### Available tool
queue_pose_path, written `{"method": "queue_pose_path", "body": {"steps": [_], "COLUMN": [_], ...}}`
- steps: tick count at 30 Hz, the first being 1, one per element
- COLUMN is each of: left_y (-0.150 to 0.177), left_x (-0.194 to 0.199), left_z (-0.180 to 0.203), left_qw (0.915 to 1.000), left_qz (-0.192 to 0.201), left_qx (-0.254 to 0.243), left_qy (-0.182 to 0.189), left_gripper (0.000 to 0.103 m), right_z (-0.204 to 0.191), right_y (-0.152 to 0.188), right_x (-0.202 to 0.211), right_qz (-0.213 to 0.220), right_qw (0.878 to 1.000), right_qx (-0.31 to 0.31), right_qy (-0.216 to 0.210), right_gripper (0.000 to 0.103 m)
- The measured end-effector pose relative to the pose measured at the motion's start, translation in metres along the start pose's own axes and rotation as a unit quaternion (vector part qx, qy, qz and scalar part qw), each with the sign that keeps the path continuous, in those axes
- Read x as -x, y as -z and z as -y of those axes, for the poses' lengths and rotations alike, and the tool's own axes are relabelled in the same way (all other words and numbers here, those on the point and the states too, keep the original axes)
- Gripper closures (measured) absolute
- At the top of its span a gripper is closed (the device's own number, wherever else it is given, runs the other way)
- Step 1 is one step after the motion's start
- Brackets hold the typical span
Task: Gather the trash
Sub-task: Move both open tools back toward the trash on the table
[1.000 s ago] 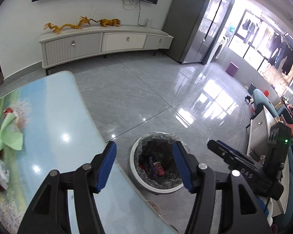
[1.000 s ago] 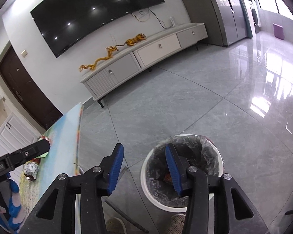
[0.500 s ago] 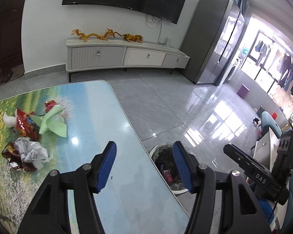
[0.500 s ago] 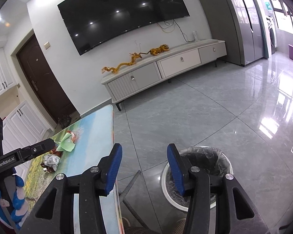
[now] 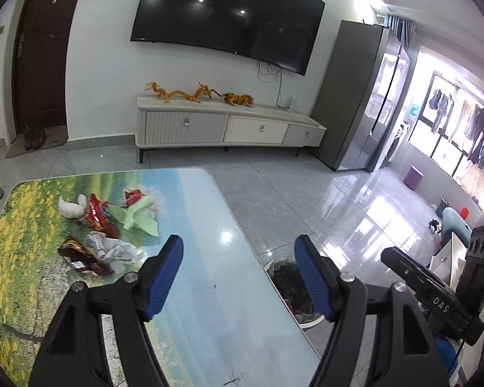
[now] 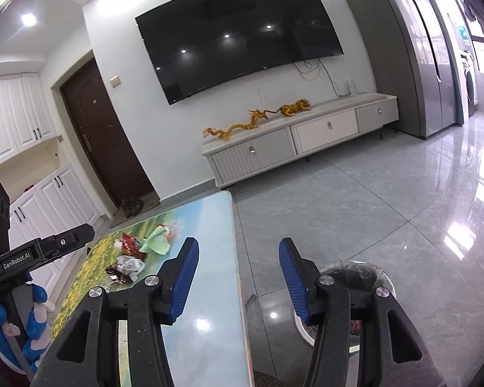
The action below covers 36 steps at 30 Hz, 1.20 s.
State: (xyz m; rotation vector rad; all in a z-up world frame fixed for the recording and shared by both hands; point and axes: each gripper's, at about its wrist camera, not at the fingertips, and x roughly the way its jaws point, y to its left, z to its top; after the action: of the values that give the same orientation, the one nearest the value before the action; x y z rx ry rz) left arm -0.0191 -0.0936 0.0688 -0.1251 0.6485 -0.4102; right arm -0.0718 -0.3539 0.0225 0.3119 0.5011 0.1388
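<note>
A pile of trash lies on the far left of the table: a green paper, a red snack wrapper, a white tissue, a crumpled white wrapper and a brown wrapper. The pile also shows in the right wrist view. My left gripper is open and empty above the table's right part. My right gripper is open and empty over the table's right edge. A white bin with a black liner stands on the floor beside the table, also in the right wrist view.
A white TV cabinet with golden dragon figures stands against the far wall under a wall TV. A grey fridge stands at the right. Shiny grey floor tiles lie between table and cabinet. A brown door is at the left.
Both grippers have lifted and tilted up from over the bin toward the table. The trash pile has come into fuller view. Both grippers stay open and empty.
</note>
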Motion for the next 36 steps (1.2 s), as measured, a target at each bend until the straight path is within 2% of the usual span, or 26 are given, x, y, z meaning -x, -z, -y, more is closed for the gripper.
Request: {"method": "queue_pose_path", "body": {"steps": [5, 11, 15, 20, 27, 31, 36], "left_y": [0.003, 0.004, 0.007, 0.010, 0.023, 0.034, 0.047], "left_x": [0.027, 0.039, 0.042, 0.037, 0.011, -0.017, -0.049], "left_z": [-0.010, -0.030, -0.060, -0.116, -0.190, -0.218, -0.231], "left_qw": [0.9996, 0.9990, 0.9978, 0.9946, 0.9896, 0.9876, 0.9848], "left_qz": [0.020, 0.027, 0.027, 0.016, -0.012, -0.046, -0.080], "left_qx": [-0.004, 0.000, 0.006, 0.023, 0.050, 0.081, 0.109], "left_qy": [-0.018, -0.037, -0.061, -0.100, -0.134, -0.126, -0.110], "left_gripper": [0.033, 0.033, 0.033, 0.033, 0.033, 0.033, 0.033], "right_z": [-0.011, -0.025, -0.030, -0.041, -0.065, -0.079, -0.092], "right_y": [0.000, -0.002, -0.005, -0.007, -0.009, -0.004, 0.006], "right_x": [0.010, 0.012, 0.001, -0.025, -0.077, -0.107, -0.144], "right_qz": [0.010, 0.014, 0.005, -0.009, -0.047, -0.075, -0.109], "right_qw": [1.000, 0.999, 0.999, 0.999, 0.996, 0.993, 0.987], "right_qx": [0.009, 0.022, 0.028, 0.033, 0.052, 0.071, 0.090], "right_qy": [-0.014, -0.024, -0.027, -0.034, -0.047, -0.056, -0.071], "right_gripper": [0.053, 0.052, 0.052, 0.052, 0.052, 0.052, 0.052]}}
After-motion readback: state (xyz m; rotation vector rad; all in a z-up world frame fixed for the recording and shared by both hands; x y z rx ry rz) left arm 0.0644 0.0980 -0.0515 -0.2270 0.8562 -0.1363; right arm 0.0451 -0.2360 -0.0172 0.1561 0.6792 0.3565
